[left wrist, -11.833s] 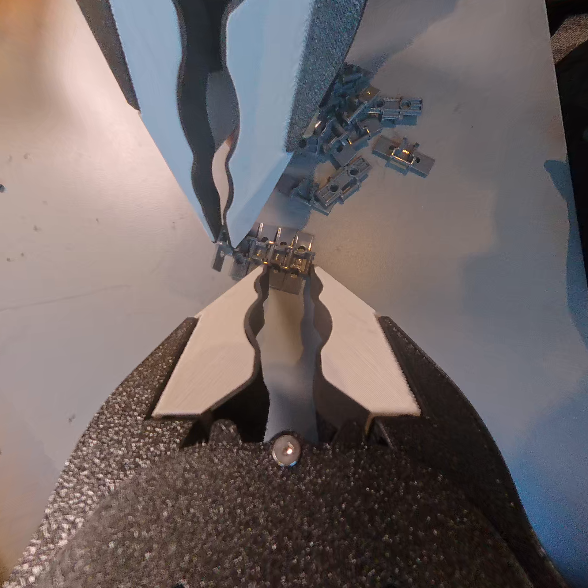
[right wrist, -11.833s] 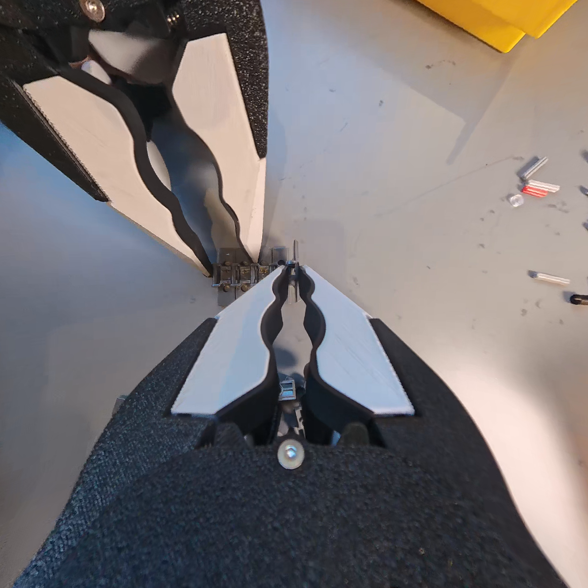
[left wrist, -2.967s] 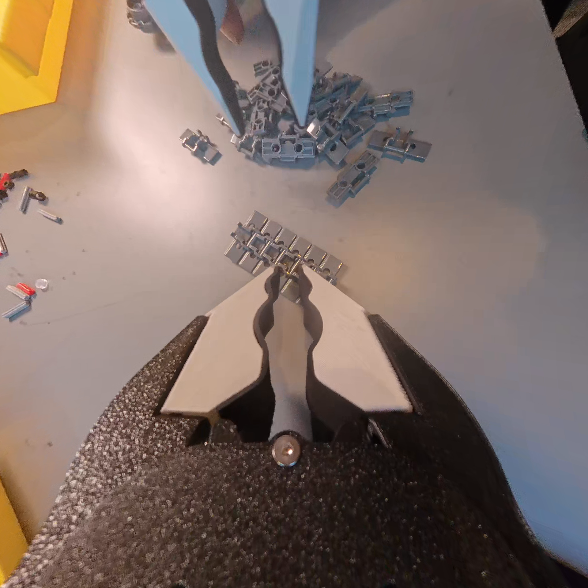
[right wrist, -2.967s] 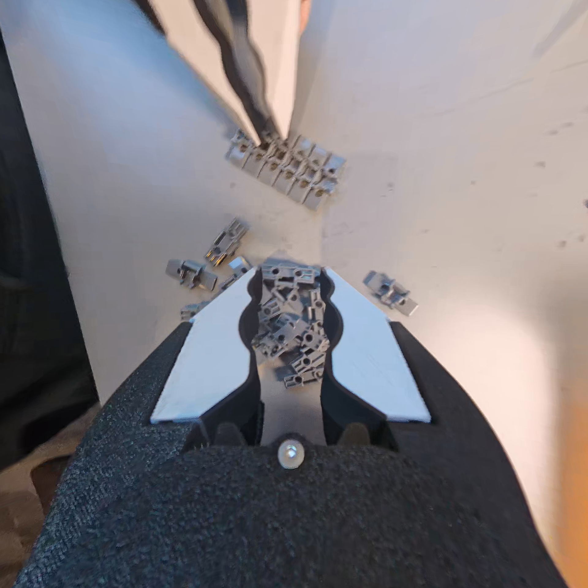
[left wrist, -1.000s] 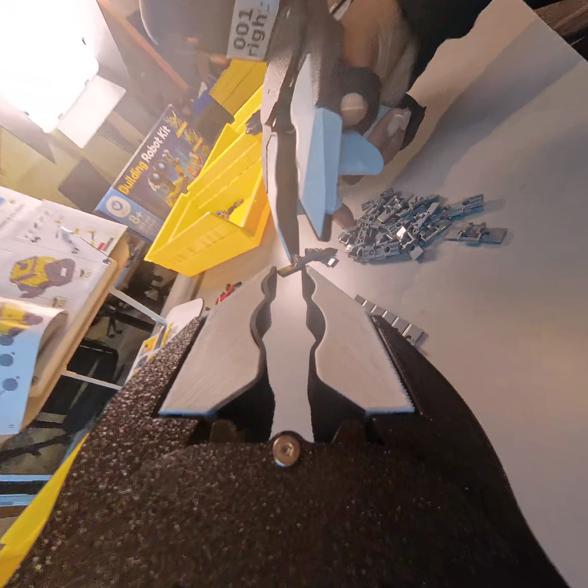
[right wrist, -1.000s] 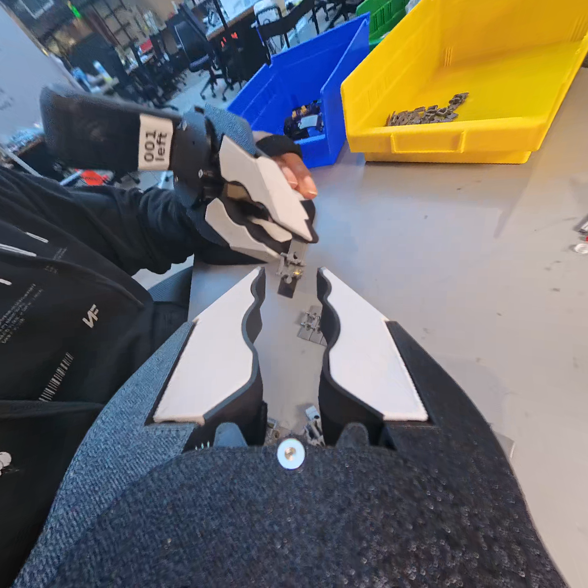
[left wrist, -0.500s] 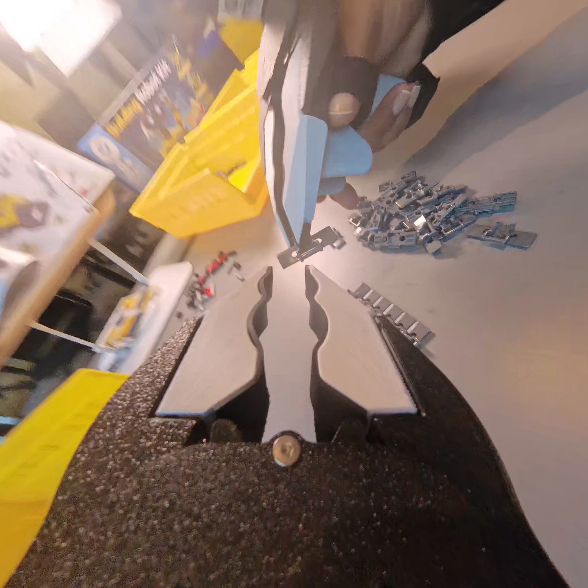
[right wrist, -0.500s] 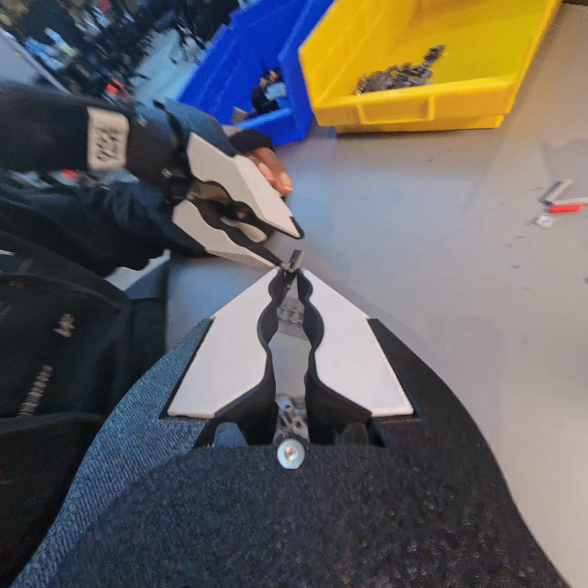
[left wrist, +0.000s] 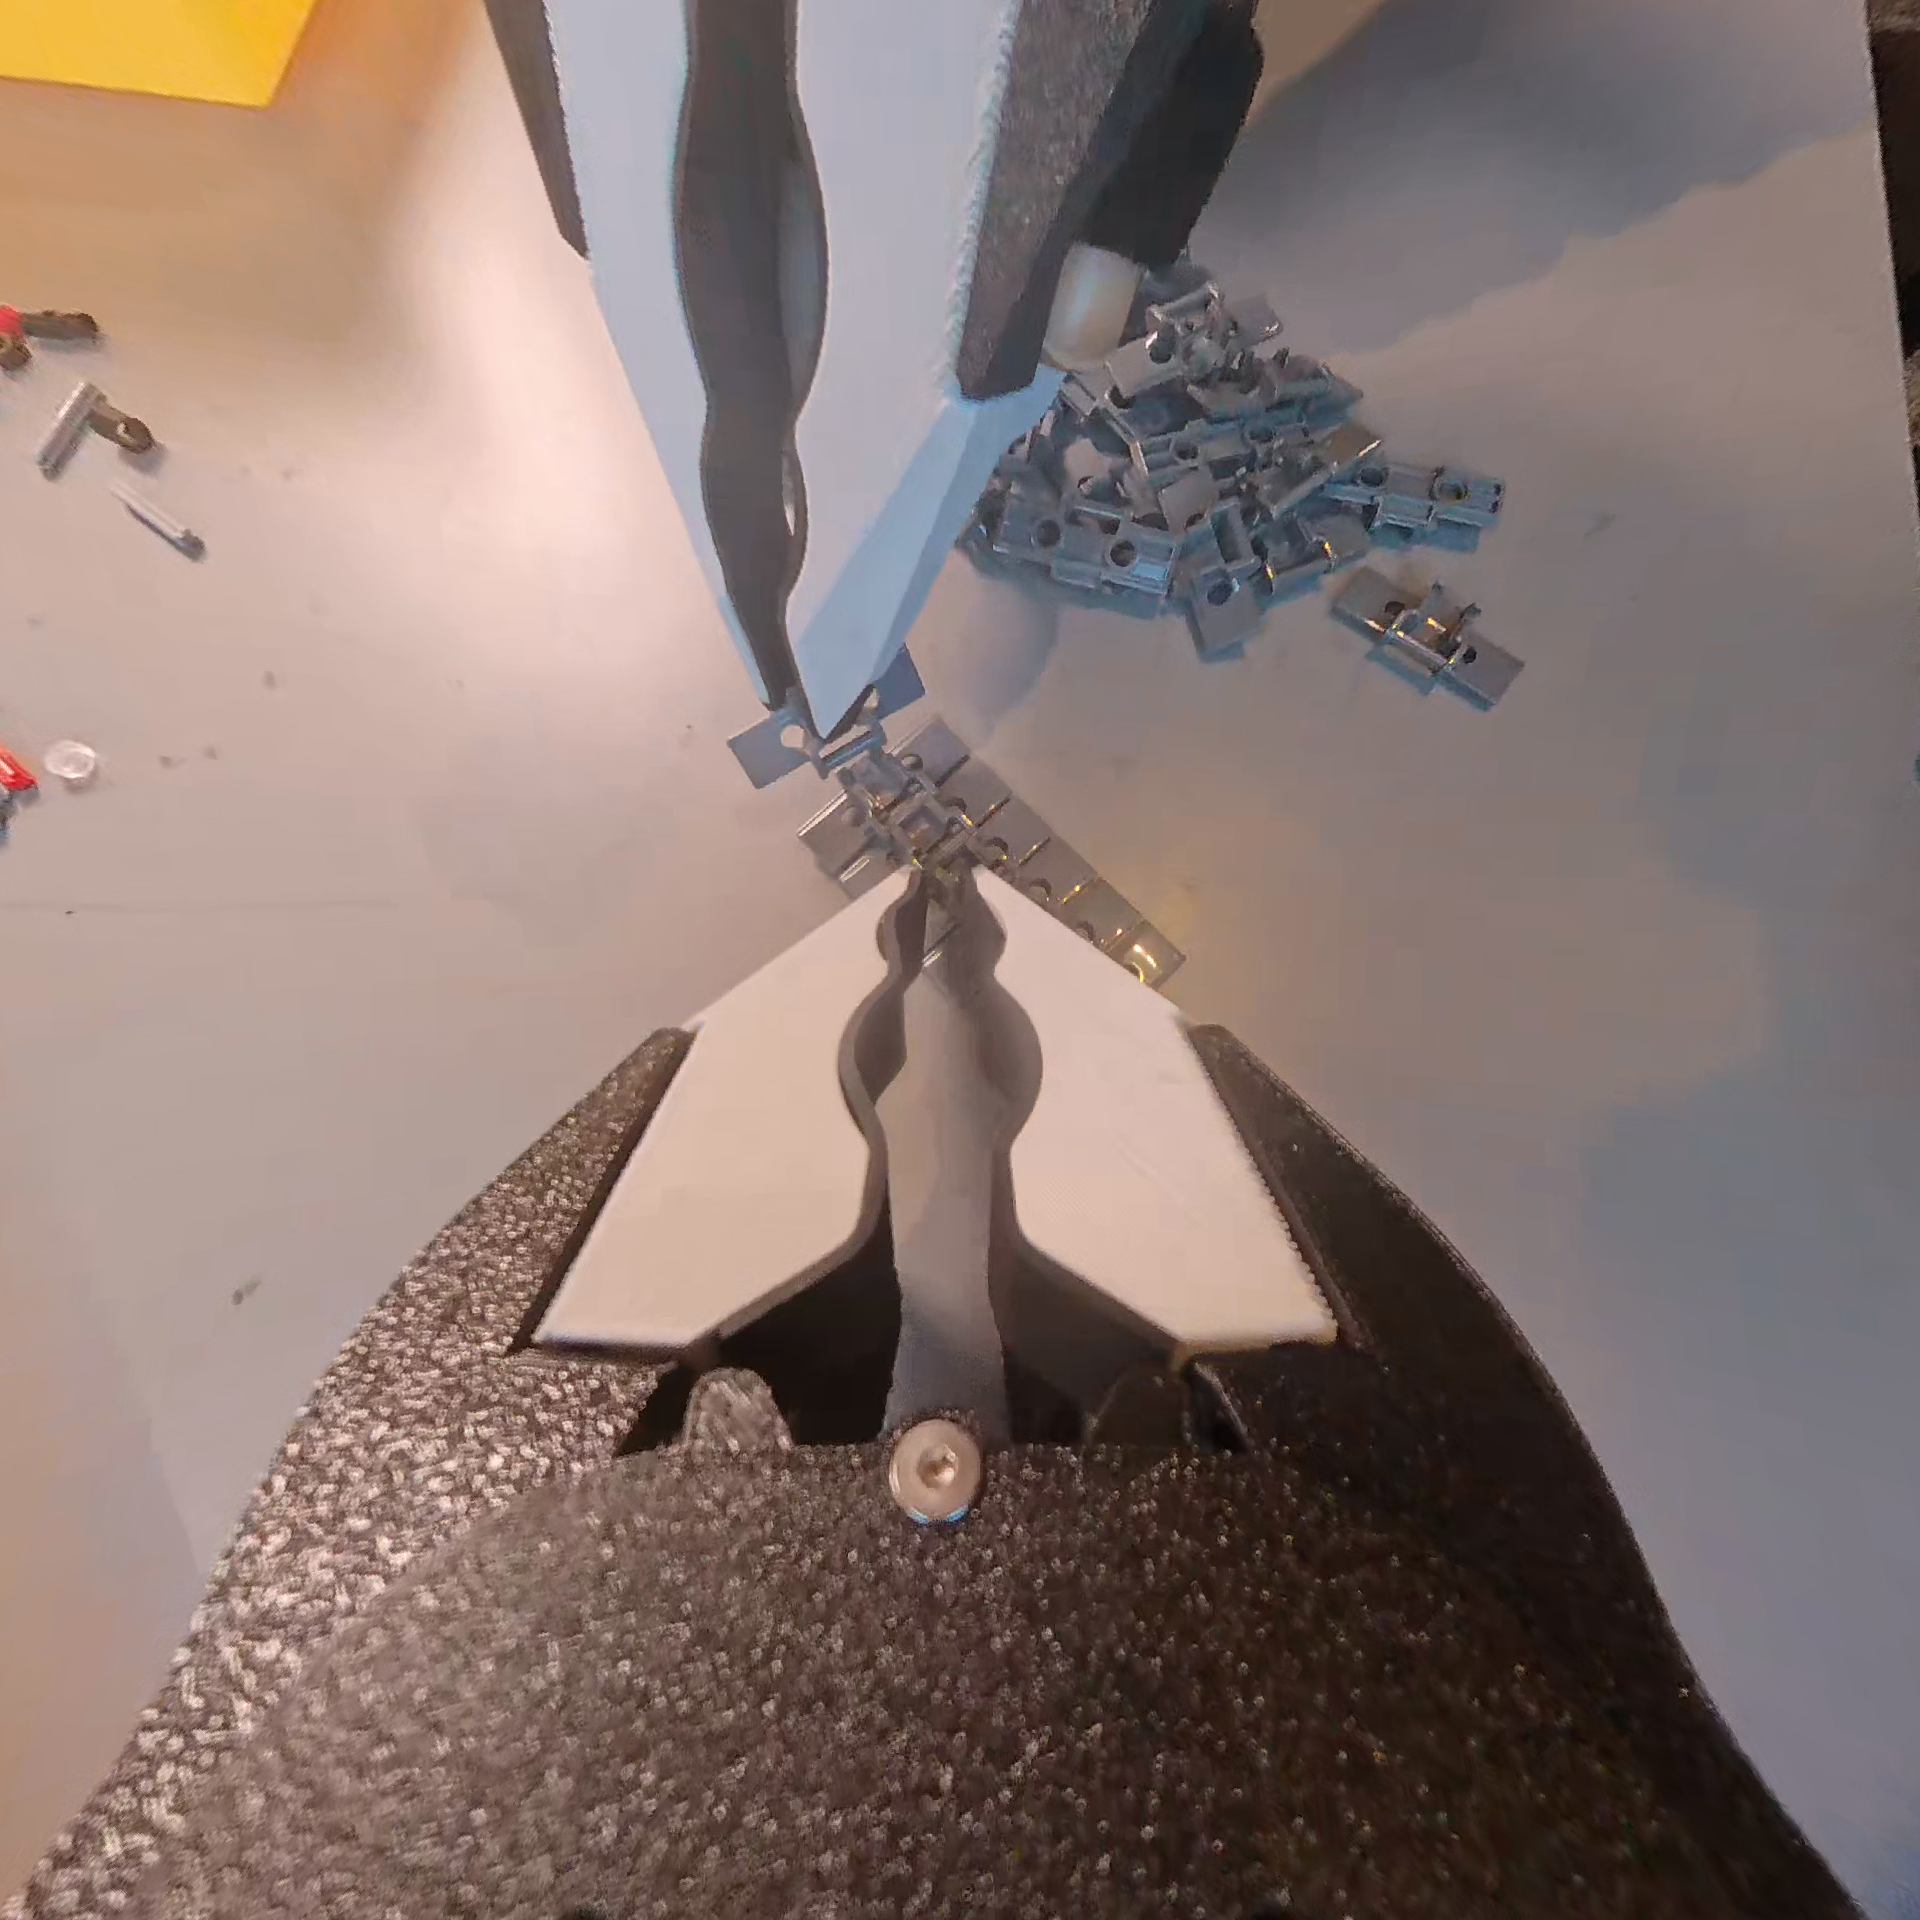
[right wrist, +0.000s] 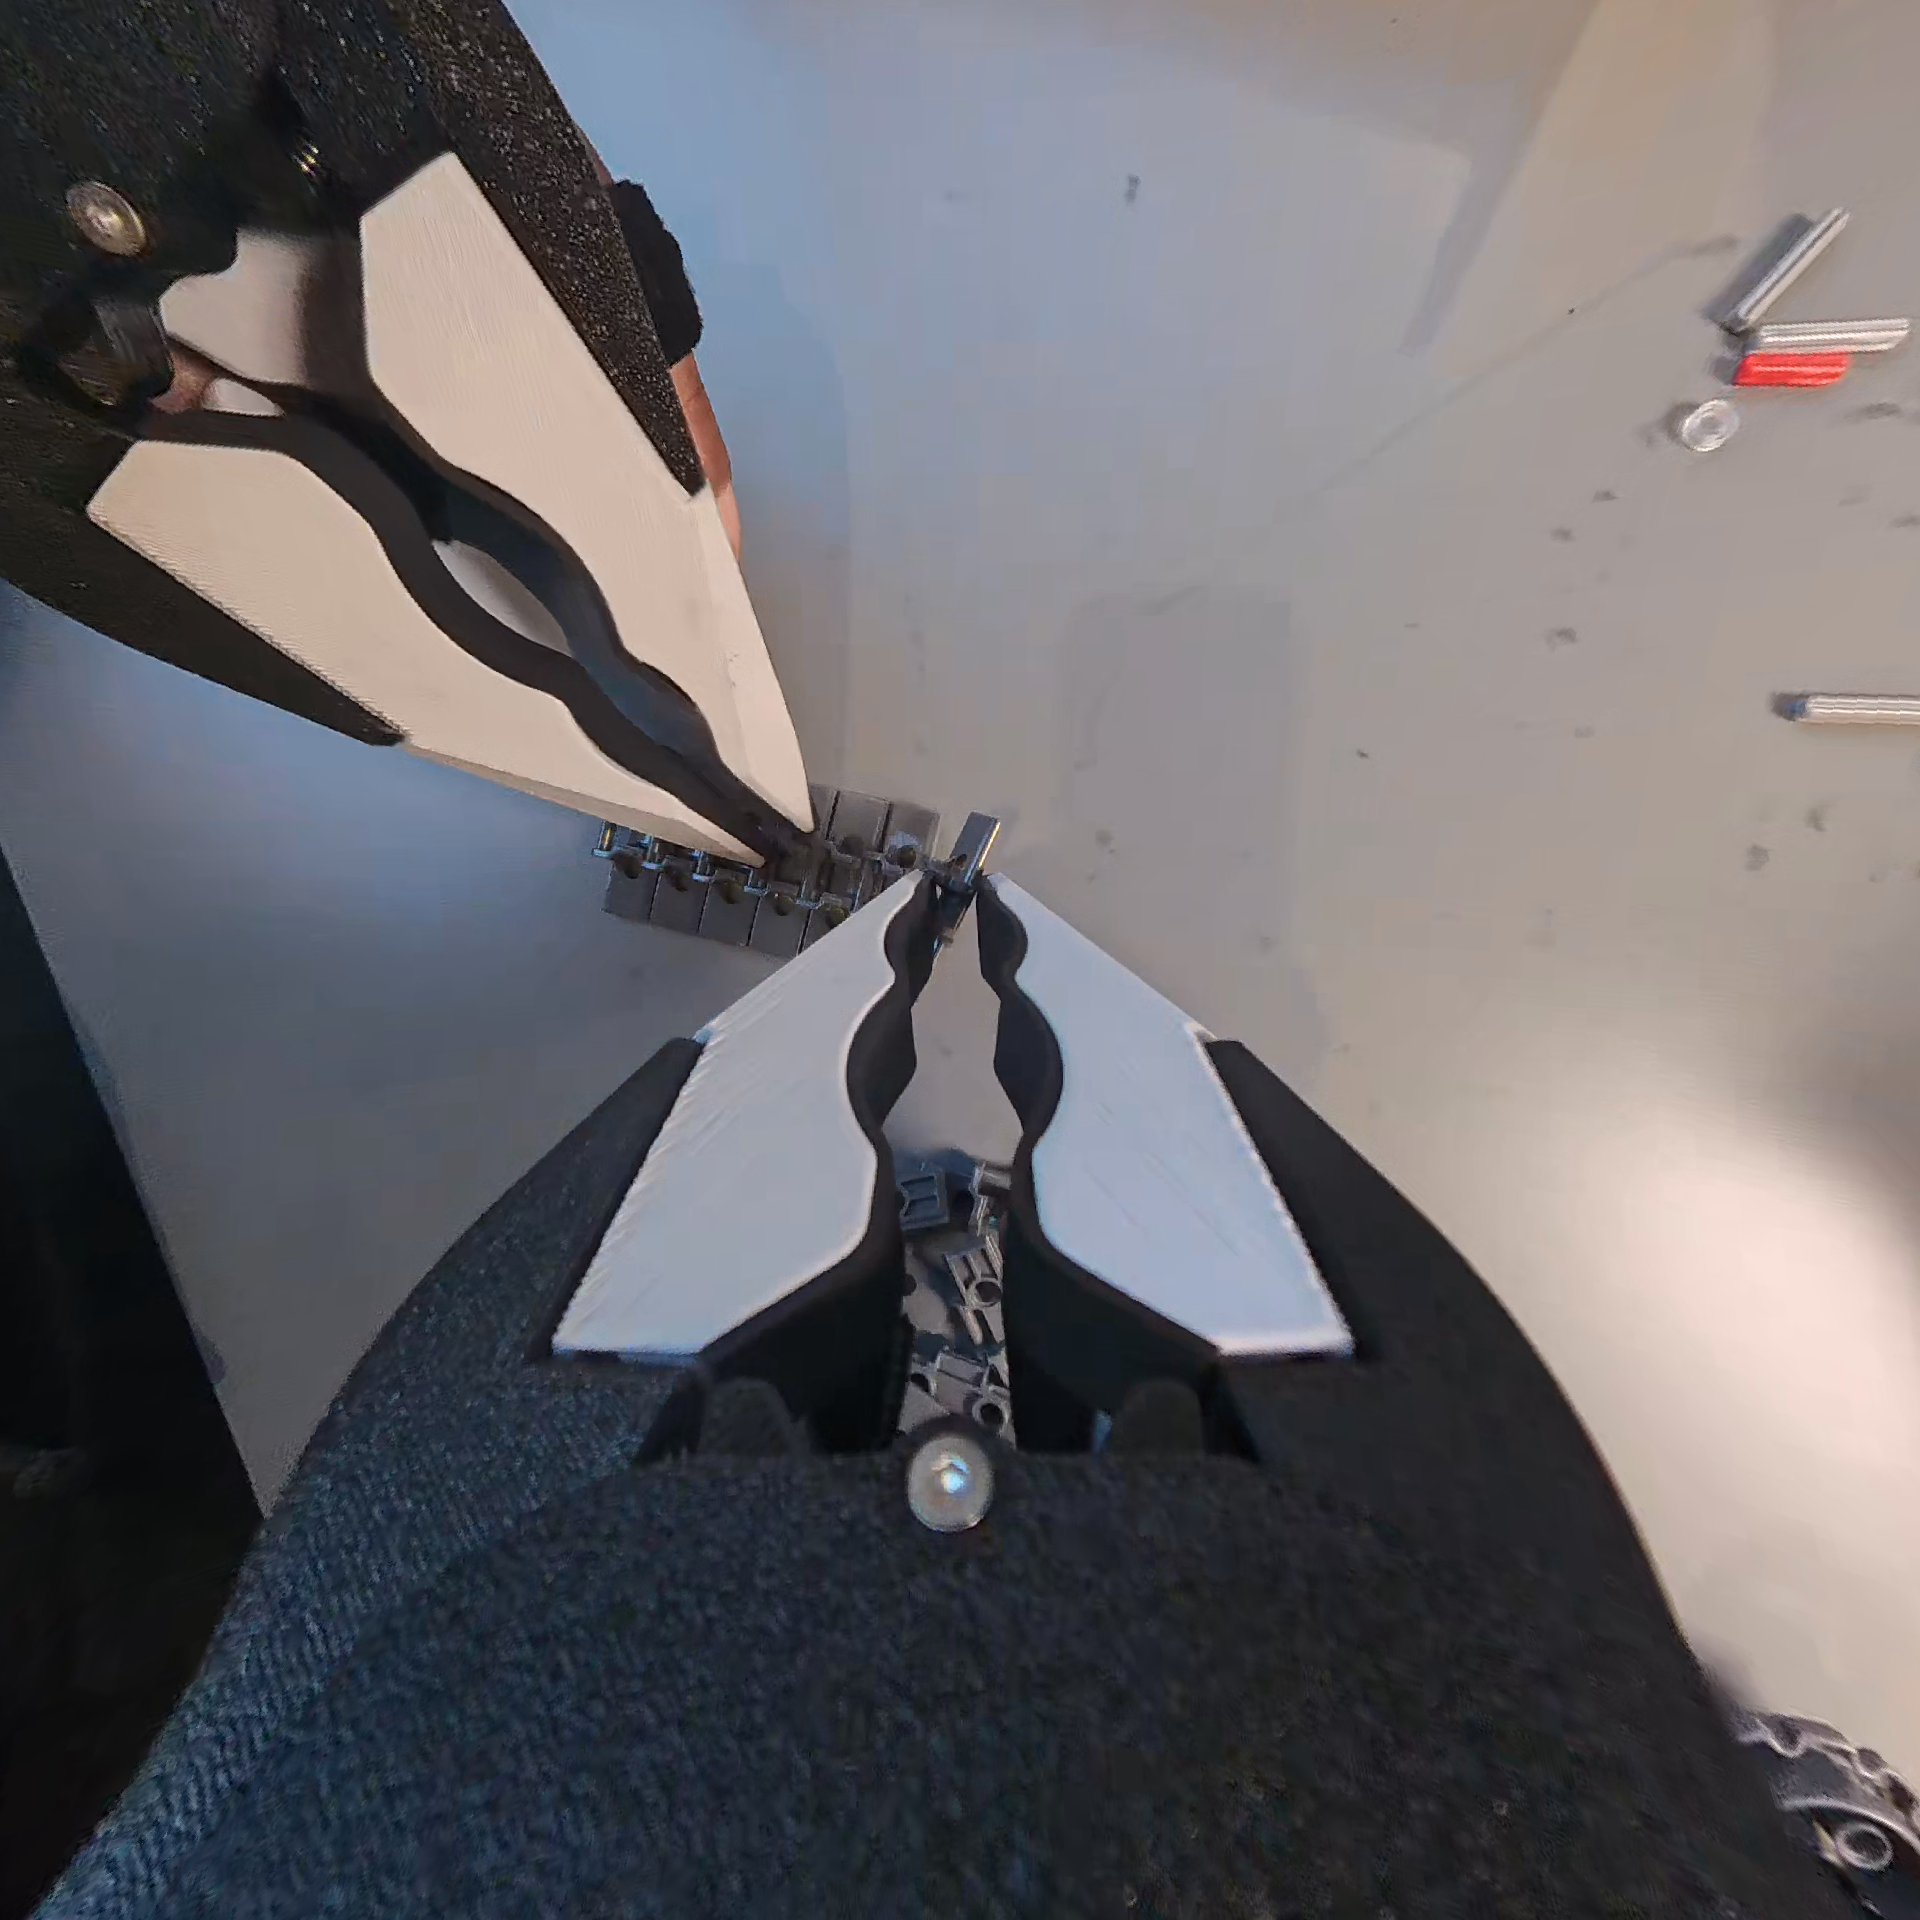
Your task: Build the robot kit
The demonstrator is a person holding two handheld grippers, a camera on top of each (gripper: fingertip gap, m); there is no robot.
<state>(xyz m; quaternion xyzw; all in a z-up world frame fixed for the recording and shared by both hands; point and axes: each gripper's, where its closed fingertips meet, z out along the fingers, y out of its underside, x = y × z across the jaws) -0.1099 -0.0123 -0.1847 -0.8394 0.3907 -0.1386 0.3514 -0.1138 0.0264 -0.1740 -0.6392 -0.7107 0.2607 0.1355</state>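
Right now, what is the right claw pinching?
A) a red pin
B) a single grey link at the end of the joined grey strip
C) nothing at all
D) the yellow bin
B: the right claw is shut on a single grey link held at the end of the joined grey strip, while the left claw clamps that strip on the table.

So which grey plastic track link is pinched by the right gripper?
The single grey plastic link at the joined chain's end, pinched in the right gripper; others lie piled.
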